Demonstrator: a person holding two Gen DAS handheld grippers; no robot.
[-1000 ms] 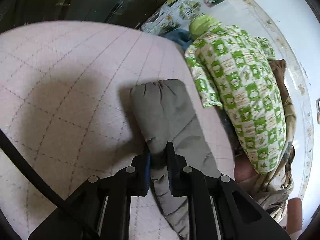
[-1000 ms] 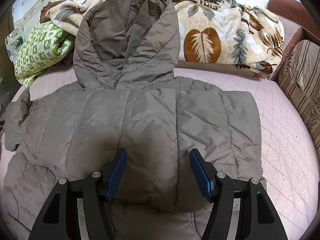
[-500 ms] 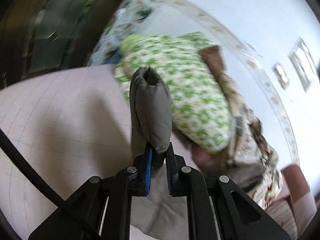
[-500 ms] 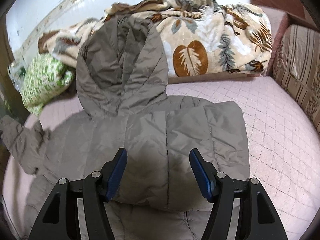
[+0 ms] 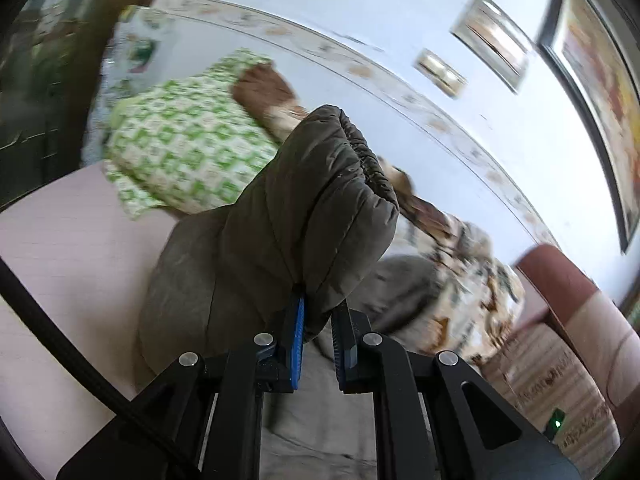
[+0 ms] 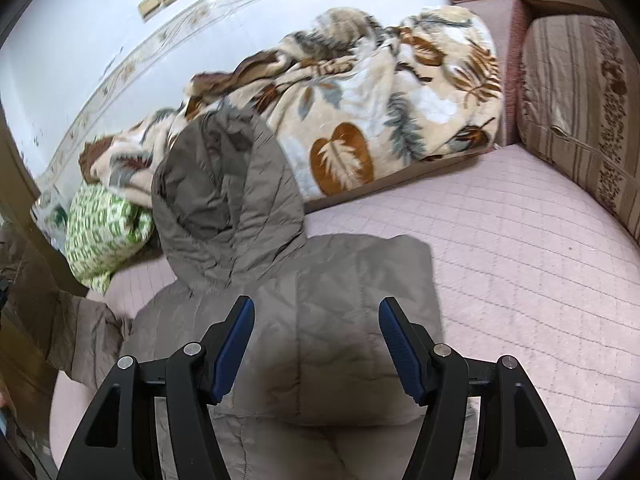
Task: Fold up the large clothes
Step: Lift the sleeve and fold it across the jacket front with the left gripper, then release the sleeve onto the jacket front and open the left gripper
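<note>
A grey-brown hooded puffer jacket point(image 6: 320, 304) lies on the pink quilted bed point(image 6: 520, 264), hood pointing to the far wall, its right side folded in. My left gripper point(image 5: 320, 320) is shut on the jacket's left sleeve point(image 5: 312, 216) near the elastic cuff and holds it raised above the bed. The lifted sleeve also shows at the left edge of the right wrist view point(image 6: 84, 320). My right gripper point(image 6: 316, 340) is open and empty, hovering over the jacket's body.
A leaf-patterned blanket point(image 6: 380, 112) is heaped along the far wall. A green checked bundle point(image 6: 104, 236) lies at the bed's far left corner. A striped cushion point(image 6: 580, 100) and reddish headboard stand at the right. A dark wardrobe edge is on the left.
My left gripper has lifted the sleeve off the bed and swung it right, toward the jacket's body. My right gripper has risen and pulled back a little, staying open.
</note>
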